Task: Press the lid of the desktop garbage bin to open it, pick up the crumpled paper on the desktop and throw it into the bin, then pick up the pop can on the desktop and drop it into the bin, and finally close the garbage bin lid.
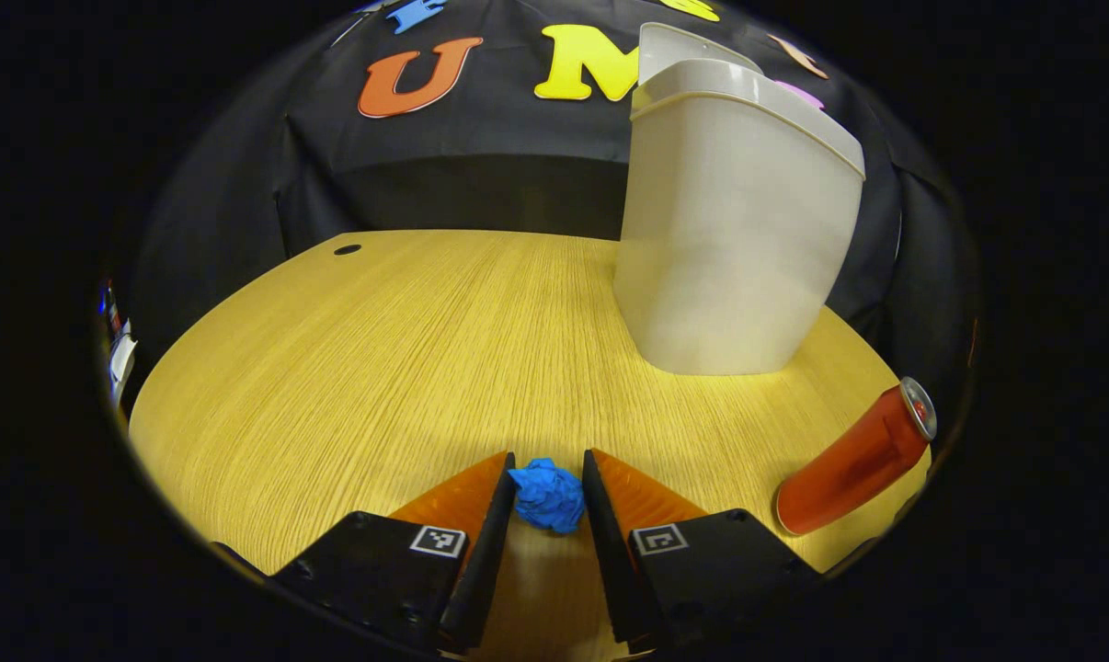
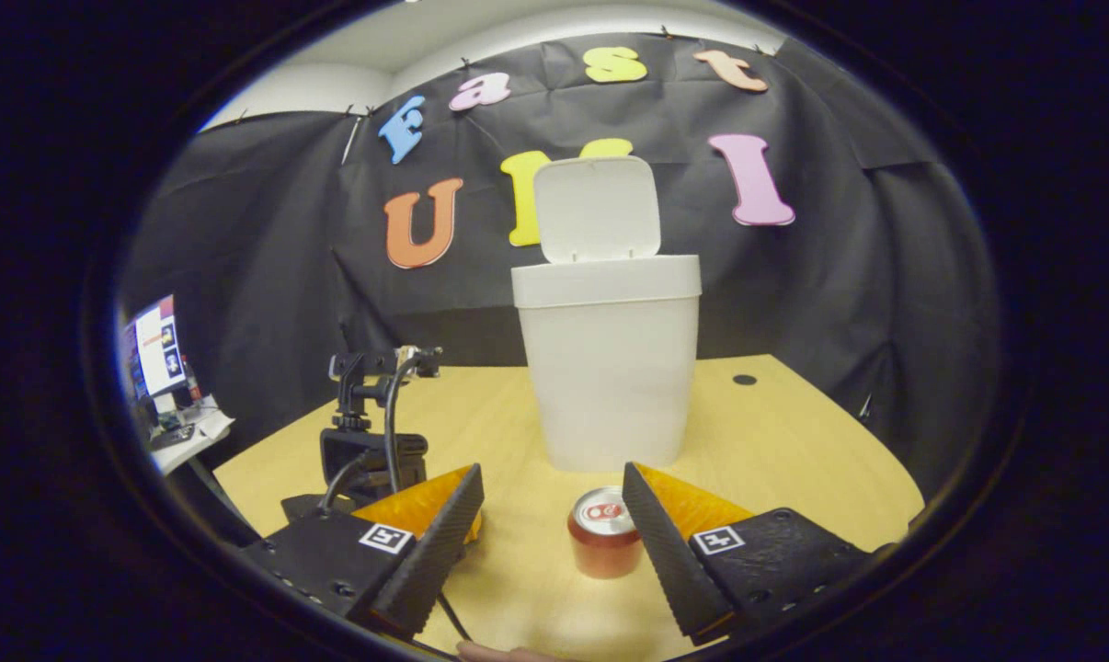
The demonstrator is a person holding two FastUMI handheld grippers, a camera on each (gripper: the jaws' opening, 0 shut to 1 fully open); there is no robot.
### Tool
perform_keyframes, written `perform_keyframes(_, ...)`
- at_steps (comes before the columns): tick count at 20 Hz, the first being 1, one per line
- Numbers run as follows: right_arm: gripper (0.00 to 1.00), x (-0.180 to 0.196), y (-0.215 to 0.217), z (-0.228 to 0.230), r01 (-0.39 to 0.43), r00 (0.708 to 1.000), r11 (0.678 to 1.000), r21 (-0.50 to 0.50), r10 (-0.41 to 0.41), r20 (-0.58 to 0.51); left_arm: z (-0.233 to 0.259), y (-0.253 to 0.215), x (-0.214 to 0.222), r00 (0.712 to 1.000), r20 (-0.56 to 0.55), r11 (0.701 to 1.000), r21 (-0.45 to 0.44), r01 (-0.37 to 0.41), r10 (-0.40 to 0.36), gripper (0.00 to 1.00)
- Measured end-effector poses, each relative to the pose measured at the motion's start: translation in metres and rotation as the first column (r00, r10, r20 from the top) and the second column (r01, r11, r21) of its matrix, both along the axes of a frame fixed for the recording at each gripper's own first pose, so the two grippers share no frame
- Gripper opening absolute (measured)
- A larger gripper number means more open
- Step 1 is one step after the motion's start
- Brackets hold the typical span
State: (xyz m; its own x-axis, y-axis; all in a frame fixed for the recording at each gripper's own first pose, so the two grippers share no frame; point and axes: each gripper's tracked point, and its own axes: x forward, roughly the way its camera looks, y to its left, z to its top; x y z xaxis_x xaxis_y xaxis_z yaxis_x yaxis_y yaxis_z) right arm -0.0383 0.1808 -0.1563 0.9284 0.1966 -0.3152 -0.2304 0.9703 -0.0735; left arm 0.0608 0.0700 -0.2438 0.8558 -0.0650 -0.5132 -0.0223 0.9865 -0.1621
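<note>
Left gripper (image 1: 548, 471): jaws close around the crumpled blue paper (image 1: 547, 496), both fingers at its sides, low on the wooden worktop (image 1: 352, 359). White garbage bin (image 1: 734, 221): at 1 o'clock from the paper, lid (image 2: 597, 210) raised upright. Red pop can (image 1: 853, 464): at 3 o'clock. Right gripper (image 2: 553, 489): jaws spread wide, the can just beside its right finger, bin beyond at 12 o'clock.
</note>
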Motion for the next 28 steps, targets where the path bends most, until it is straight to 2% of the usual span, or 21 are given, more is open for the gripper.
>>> perform_keyframes(3, 0.94, -0.008, -0.025, -0.017, 0.077, 0.997, 0.997, -0.012, -0.077, -0.016, 0.007, 0.001, 0.003, 0.999, 0.039, 1.0, 0.024, -0.011, 0.01, 0.49)
perform_keyframes(5, 0.94, -0.002, -0.037, -0.029, 0.123, 0.992, 0.991, -0.058, -0.125, -0.033, 0.011, -0.003, 0.003, 0.998, 0.061, 0.999, 0.053, -0.009, 0.006, 0.47)
perform_keyframes(8, 0.94, 0.004, -0.039, -0.037, 0.134, 0.99, 0.986, -0.102, -0.137, -0.033, 0.016, -0.007, 0.01, 0.996, 0.087, 0.997, 0.075, 0.016, -0.023, 0.43)
perform_keyframes(10, 0.94, 0.004, -0.035, -0.055, 0.117, 0.99, 0.986, -0.121, -0.126, -0.067, 0.011, -0.003, 0.013, 0.996, 0.079, 0.998, 0.062, 0.024, -0.029, 0.35)
perform_keyframes(11, 0.89, 0.008, -0.036, -0.06, 0.117, 0.989, 0.984, -0.133, -0.128, -0.074, 0.012, -0.001, 0.014, 0.997, 0.079, 0.998, 0.057, 0.019, -0.023, 0.37)
perform_keyframes(12, 0.93, 0.013, -0.04, -0.064, 0.124, 0.988, 0.982, -0.145, -0.136, -0.077, 0.012, -0.001, 0.015, 0.996, 0.082, 0.999, 0.051, 0.02, -0.024, 0.37)
perform_keyframes(14, 0.9, 0.021, -0.042, -0.075, 0.127, 0.985, 0.979, -0.157, -0.144, -0.099, 0.016, -0.002, 0.012, 0.995, 0.092, 0.999, 0.04, 0.019, -0.023, 0.37)
perform_keyframes(15, 0.9, 0.025, -0.042, -0.086, 0.112, 0.984, 0.981, -0.157, -0.132, -0.122, 0.016, -0.002, 0.012, 0.995, 0.097, 0.999, 0.036, 0.021, -0.024, 0.41)
perform_keyframes(17, 0.9, 0.031, -0.042, -0.098, 0.097, 0.981, 0.984, -0.148, -0.12, -0.153, 0.015, -0.003, 0.014, 0.995, 0.093, 0.999, 0.035, 0.027, -0.03, 0.37)
perform_keyframes(19, 0.87, 0.036, -0.037, -0.098, 0.079, 0.983, 0.988, -0.135, -0.099, -0.153, 0.012, -0.001, 0.012, 0.997, 0.081, 0.999, 0.044, 0.015, -0.019, 0.37)
perform_keyframes(20, 0.85, 0.039, -0.039, -0.096, 0.08, 0.986, 0.987, -0.143, -0.099, -0.136, 0.012, 0.001, 0.012, 0.997, 0.077, 0.999, 0.051, 0.005, -0.009, 0.41)
perform_keyframes(21, 0.84, 0.04, -0.036, -0.094, 0.072, 0.989, 0.987, -0.146, -0.089, -0.116, 0.012, 0.004, 0.012, 0.997, 0.079, 0.999, 0.054, -0.007, 0.003, 0.37)
perform_keyframes(24, 0.83, 0.042, -0.032, -0.102, 0.046, 0.989, 0.99, -0.137, -0.064, -0.132, 0.014, 0.007, 0.01, 0.997, 0.082, 0.997, 0.067, -0.022, 0.016, 0.39)
perform_keyframes(26, 0.82, 0.04, -0.03, -0.095, 0.044, 0.992, 0.99, -0.133, -0.059, -0.114, 0.008, 0.011, 0.008, 0.998, 0.055, 0.995, 0.091, -0.029, 0.024, 0.4)
perform_keyframes(28, 0.82, 0.036, -0.029, -0.082, 0.039, 0.996, 0.991, -0.125, -0.049, -0.079, 0.01, 0.01, 0.006, 0.998, 0.059, 0.997, 0.076, -0.014, 0.009, 0.41)
